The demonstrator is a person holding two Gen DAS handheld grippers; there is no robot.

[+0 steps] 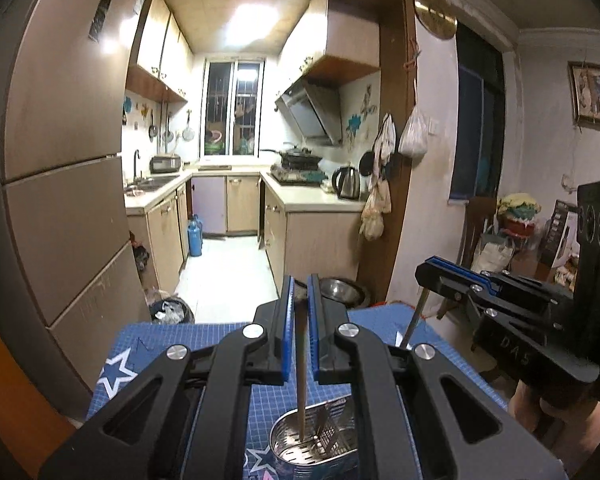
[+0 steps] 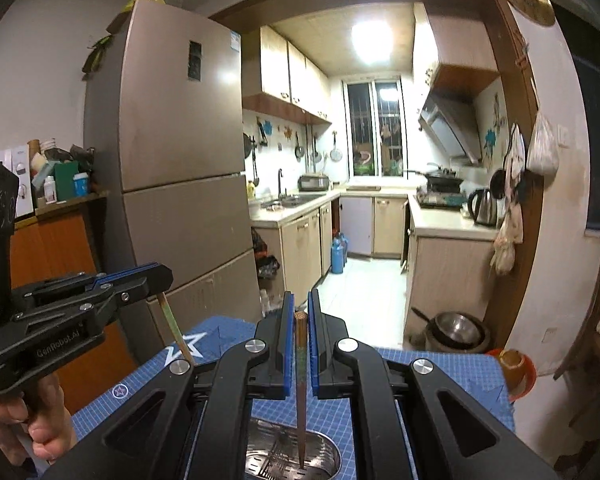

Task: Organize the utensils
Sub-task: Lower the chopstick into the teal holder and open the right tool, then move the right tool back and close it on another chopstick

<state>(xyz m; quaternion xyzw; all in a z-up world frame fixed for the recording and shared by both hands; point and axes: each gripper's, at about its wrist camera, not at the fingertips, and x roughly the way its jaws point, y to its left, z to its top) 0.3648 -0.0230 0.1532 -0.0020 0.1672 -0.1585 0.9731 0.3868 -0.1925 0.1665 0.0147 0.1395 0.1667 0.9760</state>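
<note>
Both chopsticks are over the holder, so the task looks near its end for this pair, though neither is let go yet. The left hand-held gripper point(image 1: 299, 304) is clamped on a slim brown wooden chopstick point(image 1: 301, 384) that hangs upright, its lower tip down inside the oval perforated stainless-steel utensil holder point(image 1: 296, 446), in the compartment at 9 o'clock of the mesh divider. The right hand-held gripper point(image 2: 300, 312) is likewise closed on a darker brown wooden chopstick with a ridged top point(image 2: 300, 392), its tip reaching down to the holder's perforated floor.

The holder stands on the blue gridded cutting mat with white stars point(image 1: 156, 344) that covers the desk, at 6 o'clock in both wrist views. No other utensils show on the mat. What is left, in my judgement, is to open both pairs of fingers so the sticks drop and lean inside the holder.
</note>
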